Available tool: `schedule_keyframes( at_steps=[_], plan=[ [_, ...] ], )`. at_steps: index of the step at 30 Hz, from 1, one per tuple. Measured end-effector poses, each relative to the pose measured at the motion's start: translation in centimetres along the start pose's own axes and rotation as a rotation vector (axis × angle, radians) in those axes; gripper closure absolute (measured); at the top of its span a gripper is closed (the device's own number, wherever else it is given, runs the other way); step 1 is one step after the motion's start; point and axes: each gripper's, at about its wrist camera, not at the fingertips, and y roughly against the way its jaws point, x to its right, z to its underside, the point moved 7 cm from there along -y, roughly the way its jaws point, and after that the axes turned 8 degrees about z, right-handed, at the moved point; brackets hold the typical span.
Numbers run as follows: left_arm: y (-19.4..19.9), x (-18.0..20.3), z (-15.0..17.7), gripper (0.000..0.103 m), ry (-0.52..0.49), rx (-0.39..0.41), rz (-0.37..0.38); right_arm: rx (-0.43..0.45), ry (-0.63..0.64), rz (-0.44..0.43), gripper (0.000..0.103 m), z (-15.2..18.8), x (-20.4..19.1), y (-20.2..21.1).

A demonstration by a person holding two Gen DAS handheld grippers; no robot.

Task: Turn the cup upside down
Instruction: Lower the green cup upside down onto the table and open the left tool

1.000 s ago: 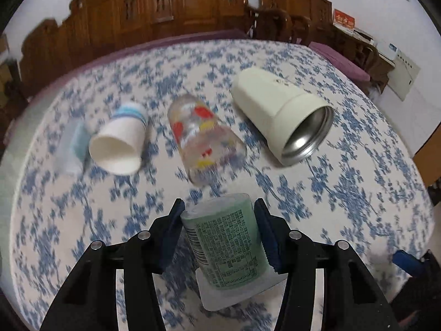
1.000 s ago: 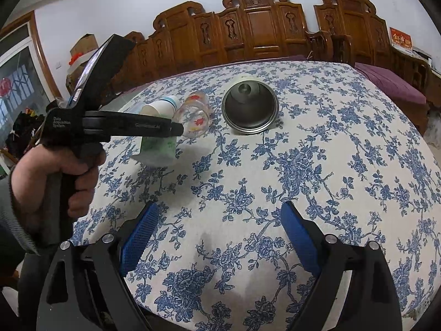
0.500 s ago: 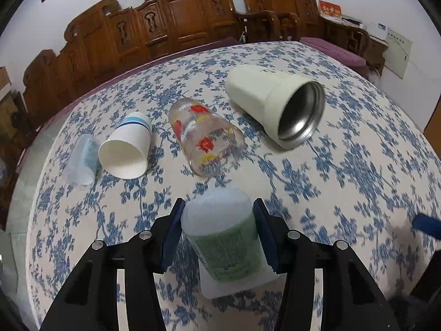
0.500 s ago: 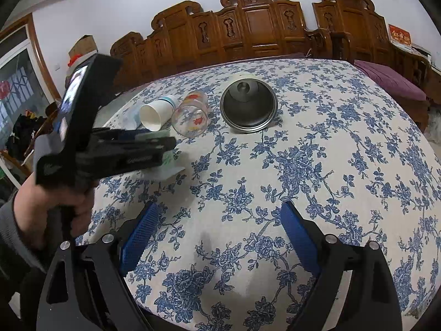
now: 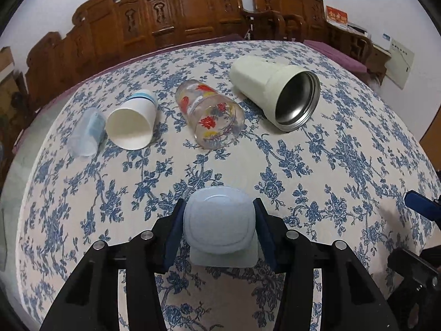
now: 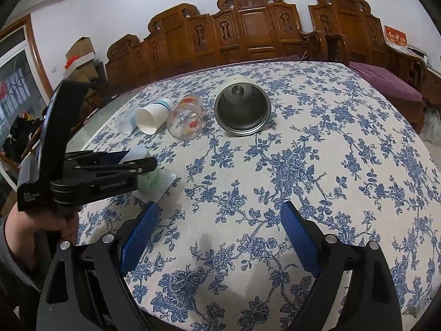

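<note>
Holding the green-label cup (image 5: 219,227) base-up, the left tongs (image 5: 218,227) are clenched on its sides; its wide square lip appears to sit on or just above the surface (image 5: 344,165), near the front edge. Right-wrist view shows the same cup (image 6: 154,178) low on the cloth under the left tongs (image 6: 137,165). Right tongs (image 6: 220,244) are spread wide, grasping nothing, hovering over bare cloth well apart from the cup.

Judgement: flip looks nearly complete; release remains.

Risks:
- If the lip is not flat on the cloth when the tongs let go, the cup could tip or rock onto its side. Cause: slight tilt, light plastic body.
- Pads might drag the cup on opening, since they press the thin wall on both sides.
- Soft tablecloth may wrinkle under the lip and leave it leaning.

Other items, all lying on their sides beyond the cup: clear plastic cup (image 5: 86,135), paper cup (image 5: 132,124), printed glass (image 5: 210,114), steel-lined tumbler (image 5: 278,93). None touches the held cup.

Hidden or unclear:
- Contact between lip and cloth is masked by the cup body in the left view and by the tongs in the right view.
- Label mostly out of sight.
- Clear plastic cup is hard to make out in the right-wrist view.
</note>
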Motion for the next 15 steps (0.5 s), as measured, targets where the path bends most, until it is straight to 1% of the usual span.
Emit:
schedule_keyframes(
  at_steps=[1, 5, 7, 9, 10, 11, 13, 15],
  plan=[
    [0.2, -0.1, 0.0, 0.044, 0.003, 0.005, 0.0, 0.002, 0.002, 0.001, 0.012, 0.0, 0.0, 0.0],
    [1.5, -0.4, 0.4, 0.039, 0.023, 0.027, 0.007, 0.01, 0.011, 0.011, 0.012, 0.0, 0.0, 0.2],
    [2.3, -0.7, 0.5, 0.03, 0.032, 0.043, 0.006, 0.011, 0.011, 0.014, 0.012, 0.0, 0.0, 0.2],
    [3.3, -0.9, 0.7, 0.026, 0.04, 0.061, 0.008, 0.015, 0.012, 0.018, 0.012, 0.0, 0.0, 0.3],
    [3.9, -1.0, 0.9, 0.022, 0.047, 0.068, 0.012, 0.017, 0.013, 0.02, 0.012, 0.0, 0.0, 0.4],
    [4.2, -1.1, 1.0, 0.019, 0.05, 0.073, 0.013, 0.02, 0.012, 0.021, 0.012, -0.1, -0.1, 0.5],
    [5.3, -1.3, 1.4, 0.01, 0.052, 0.088, 0.007, 0.023, 0.005, 0.021, 0.012, -0.2, -0.1, 0.7],
    [6.1, -1.5, 1.6, 0.008, 0.052, 0.108, -0.004, 0.029, 0.001, 0.022, 0.012, -0.3, -0.2, 1.1]
  ],
)
